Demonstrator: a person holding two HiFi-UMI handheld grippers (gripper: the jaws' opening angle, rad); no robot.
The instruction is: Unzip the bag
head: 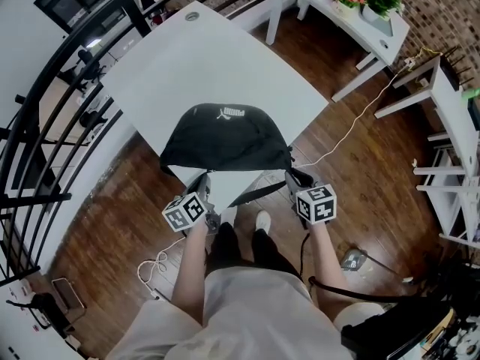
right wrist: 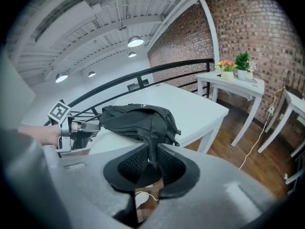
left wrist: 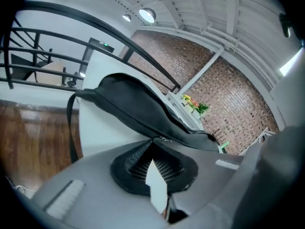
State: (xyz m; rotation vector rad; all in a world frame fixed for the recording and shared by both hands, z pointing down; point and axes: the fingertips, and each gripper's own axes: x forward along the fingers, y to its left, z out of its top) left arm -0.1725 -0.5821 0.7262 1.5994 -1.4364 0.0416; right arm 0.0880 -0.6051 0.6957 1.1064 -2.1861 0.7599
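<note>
We see the black bag (head: 223, 136) lying across the near corner of the white table (head: 217, 58), its two ends reaching the two edges that meet at that corner. A strap (left wrist: 71, 128) hangs over the left of these edges toward the wooden floor (head: 360, 163).

Our left gripper (left wrist: 159, 140) is at the bag's left end. Its jaws are pressed together, and a small metal zip pull (left wrist: 163, 139) sits right at their tips, where the bag's seam runs in.

Our right gripper (right wrist: 154, 146) is at the bag's right end, off the table's near right edge. Its jaws stand narrow, clamped on a fold of the bag's black cloth that runs down between the pads.

Beyond the table's far edges are a black railing (head: 67, 88) and a second white table (head: 375, 32) with potted plants (head: 379, 2).
</note>
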